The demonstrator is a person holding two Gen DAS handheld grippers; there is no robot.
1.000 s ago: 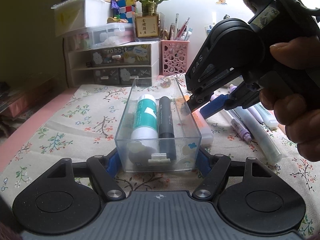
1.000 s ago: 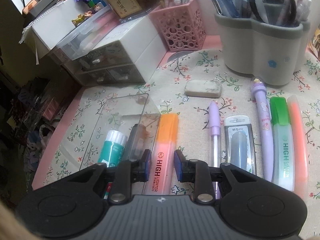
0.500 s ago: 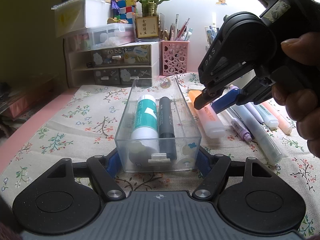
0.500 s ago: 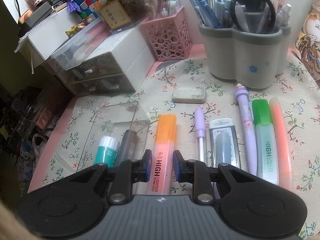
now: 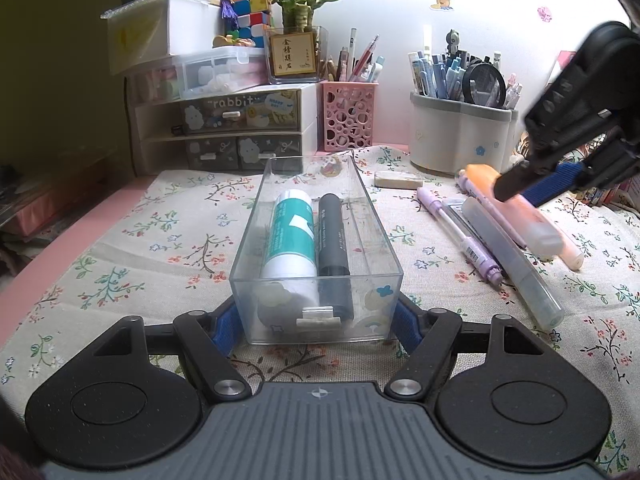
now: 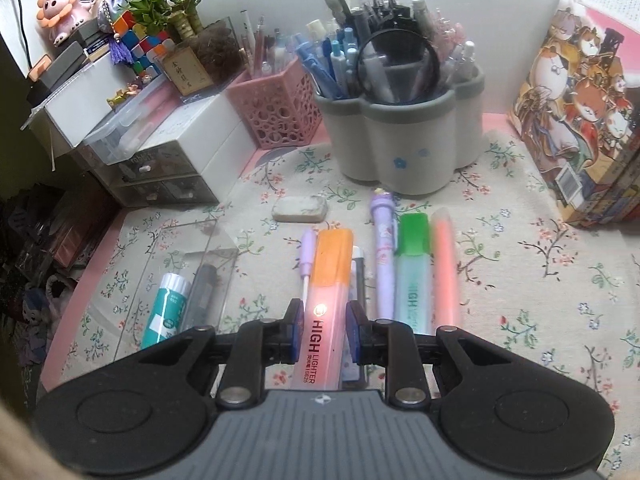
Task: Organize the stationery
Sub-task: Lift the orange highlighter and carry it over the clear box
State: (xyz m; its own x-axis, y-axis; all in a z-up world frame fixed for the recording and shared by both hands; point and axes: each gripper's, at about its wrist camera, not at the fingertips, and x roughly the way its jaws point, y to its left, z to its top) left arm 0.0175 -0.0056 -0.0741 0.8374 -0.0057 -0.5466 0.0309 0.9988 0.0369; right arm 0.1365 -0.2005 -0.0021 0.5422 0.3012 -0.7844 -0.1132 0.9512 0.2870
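A clear plastic tray point(image 5: 376, 240) stands on the floral cloth and holds a teal glue stick point(image 5: 290, 236) and a dark grey marker point(image 5: 334, 248). My left gripper point(image 5: 316, 322) grips the tray's near end between its jaws. My right gripper point(image 6: 325, 330) is shut on an orange highlighter point(image 6: 328, 280), lifted above the loose pens; it also shows in the left wrist view point(image 5: 516, 208). On the cloth lie a lilac pen point(image 6: 307, 254), a purple character pen point(image 6: 384, 248), a green highlighter point(image 6: 414, 276) and a pink highlighter point(image 6: 444, 272).
A white eraser point(image 6: 299, 208) lies behind the pens. A grey pen holder point(image 6: 404, 144), a pink mesh cup point(image 6: 276, 108) and white mini drawers point(image 5: 224, 132) stand at the back. A picture box point(image 6: 580, 112) stands at the right.
My right gripper has lifted the orange highlighter off the cloth beside the tray and carried it right and up, above the other pens. The left gripper and tray have not moved.
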